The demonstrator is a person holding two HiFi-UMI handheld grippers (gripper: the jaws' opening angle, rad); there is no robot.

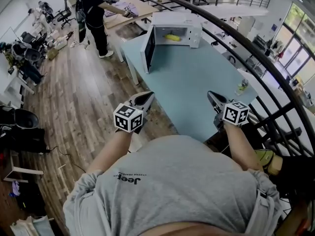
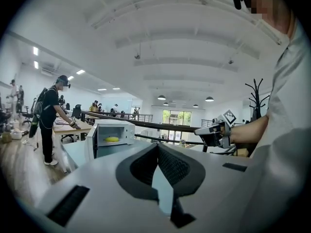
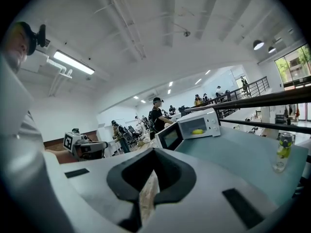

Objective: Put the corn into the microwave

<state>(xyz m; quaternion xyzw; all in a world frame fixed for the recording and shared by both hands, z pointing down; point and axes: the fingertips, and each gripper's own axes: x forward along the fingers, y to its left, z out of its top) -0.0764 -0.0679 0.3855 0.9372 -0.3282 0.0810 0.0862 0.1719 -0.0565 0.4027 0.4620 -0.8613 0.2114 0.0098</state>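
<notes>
Wood floor [image 1: 74, 82], black railing [image 3: 282, 96], white ceiling, strip lamp [image 3: 73, 62], tall windows [image 1: 295, 48].

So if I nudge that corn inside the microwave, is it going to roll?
Probably: the corn looks rounded and elongated, lying on its side in the microwave, so a push across its length would likely roll it. It seems stiff, holding one straight shape. With the door open, it might roll out.
</notes>
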